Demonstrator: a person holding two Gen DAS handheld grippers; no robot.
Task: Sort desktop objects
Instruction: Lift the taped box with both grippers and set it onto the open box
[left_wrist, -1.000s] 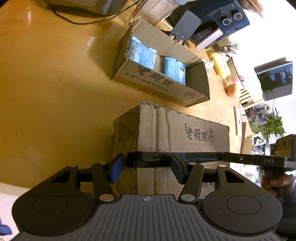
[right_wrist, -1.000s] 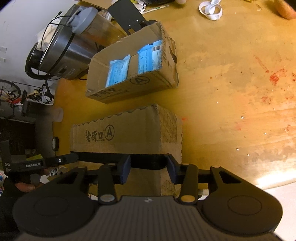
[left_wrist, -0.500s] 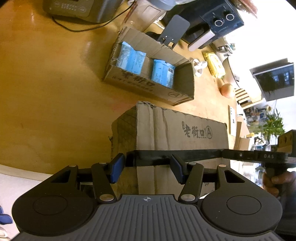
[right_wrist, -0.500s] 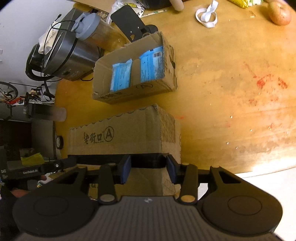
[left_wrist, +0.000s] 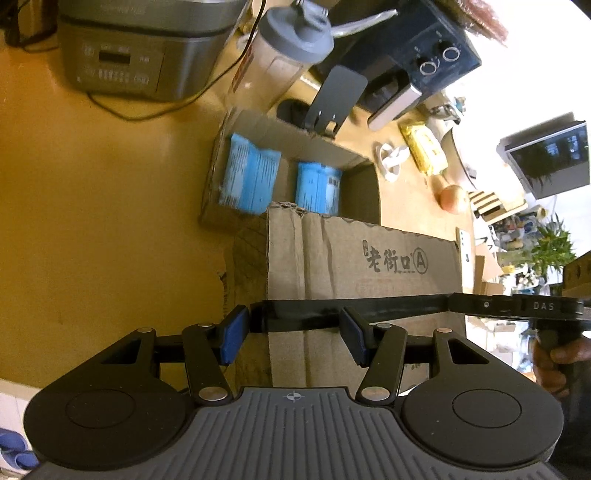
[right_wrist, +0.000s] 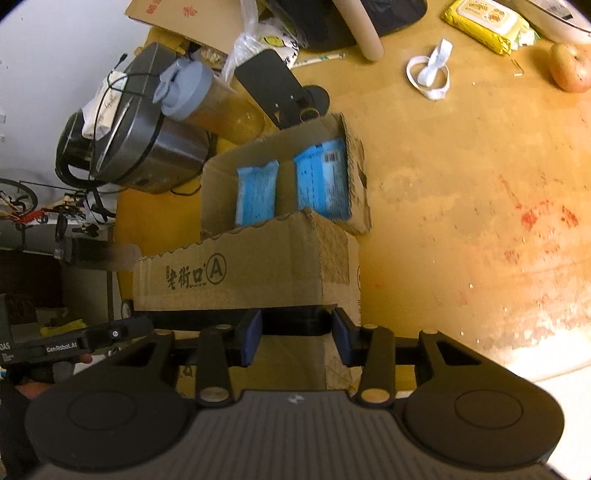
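Cardboard box (left_wrist: 362, 266) (lidless), edges between both jaws

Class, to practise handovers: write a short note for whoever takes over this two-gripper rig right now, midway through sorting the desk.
Left gripper: shut on the near cardboard box, at its rim.
Right gripper: shut on the same rim.
Open box behind it holds two blue packets.
Done: packets boxed; near box gripped, seemingly off the table.
Left: set it down; yellow pack and white strap lie loose.
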